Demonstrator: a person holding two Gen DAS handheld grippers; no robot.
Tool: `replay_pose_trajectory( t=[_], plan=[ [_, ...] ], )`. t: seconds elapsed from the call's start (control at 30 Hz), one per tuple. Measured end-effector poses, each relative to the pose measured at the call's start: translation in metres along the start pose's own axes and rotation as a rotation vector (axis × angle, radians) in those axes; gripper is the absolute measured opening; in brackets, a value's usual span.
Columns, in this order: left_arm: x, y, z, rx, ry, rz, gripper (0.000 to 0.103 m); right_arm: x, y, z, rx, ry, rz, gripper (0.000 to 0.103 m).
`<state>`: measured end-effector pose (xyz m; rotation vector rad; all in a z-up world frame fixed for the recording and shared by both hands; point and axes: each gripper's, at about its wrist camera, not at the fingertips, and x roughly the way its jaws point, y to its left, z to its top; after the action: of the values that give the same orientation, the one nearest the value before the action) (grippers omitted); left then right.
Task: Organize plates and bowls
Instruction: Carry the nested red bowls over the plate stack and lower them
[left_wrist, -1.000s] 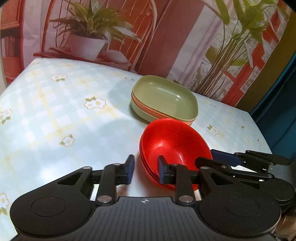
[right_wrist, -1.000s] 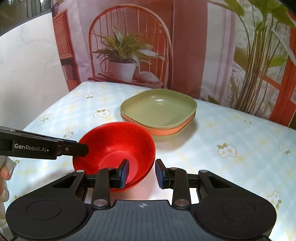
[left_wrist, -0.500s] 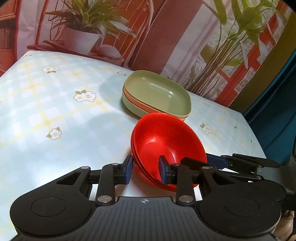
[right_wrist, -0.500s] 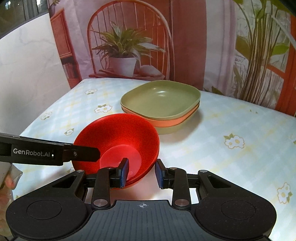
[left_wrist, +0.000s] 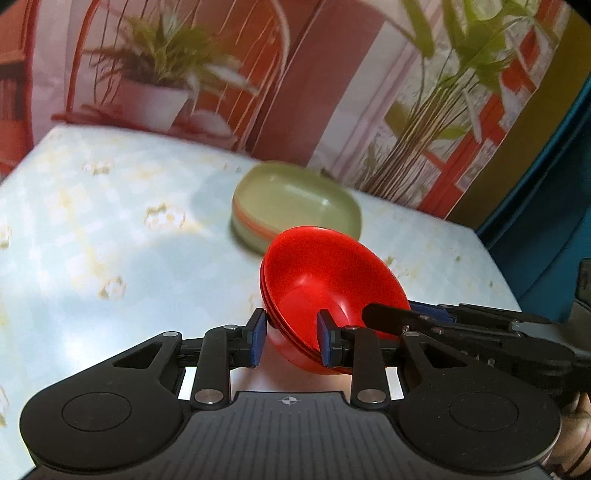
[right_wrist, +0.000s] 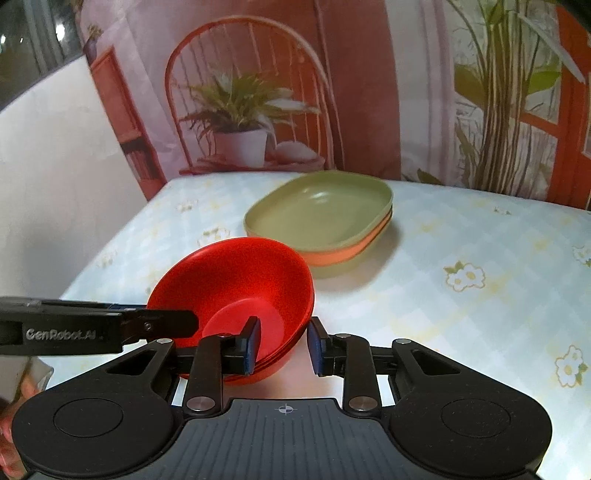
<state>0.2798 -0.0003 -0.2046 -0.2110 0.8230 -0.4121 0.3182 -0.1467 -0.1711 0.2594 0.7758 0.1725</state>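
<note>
3 nested red bowls (right_wrist: 236, 284) sit tilted, near 3 stacked plates (right_wrist: 325, 229) – 2 green, 1 orange. The left gripper (left_wrist: 291, 341) and right gripper (right_wrist: 282, 343) each straddle the bowls' rim, fingers parted – neither clenched.

The light was warm and a bit dim, with a pinkish glow. In the left wrist view almost everything past the tool was smeared and blurry: the pale checked tablecloth with little flowers (left_wrist: 110, 236) and the stack of green and orange plastic plates (left_wrist: 295, 206) looked soft. The shiny red plastic bowls (left_wrist: 332, 280) close to the tool were sharper. The right wrist view was much clearer. There the plates (right_wrist: 321, 221) dropped a soft shadow on the cloth (right_wrist: 461, 314) to the right. Both pictures bent round at the edges and went dark in the corners.
</note>
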Motion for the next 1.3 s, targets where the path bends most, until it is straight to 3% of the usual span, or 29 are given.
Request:
replay_pose_trajectory(
  t=[0.13,0.4,0.6,0.97,1.3],
  plan=[
    [-0.006,-0.005,0.023,0.012,-0.033,-0.007,0.031,-0.009,-0.01,0.024,0.065,-0.03,0.031,0.022],
    [-0.003,-0.011,0.076,0.003,-0.091,-0.017,0.031,-0.02,-0.012,0.083,0.057,-0.108,0.047,0.022],
    [0.015,-0.01,0.094,-0.008,-0.094,-0.019,0.031,-0.006,-0.017,0.117,0.014,-0.116,0.018,0.022],
    [0.075,0.004,0.084,-0.006,-0.008,0.002,0.031,0.046,-0.047,0.117,0.024,-0.072,-0.016,0.02],
    [0.102,0.011,0.073,0.024,0.028,0.028,0.031,0.078,-0.06,0.102,0.032,-0.019,-0.031,0.019]
  ],
)
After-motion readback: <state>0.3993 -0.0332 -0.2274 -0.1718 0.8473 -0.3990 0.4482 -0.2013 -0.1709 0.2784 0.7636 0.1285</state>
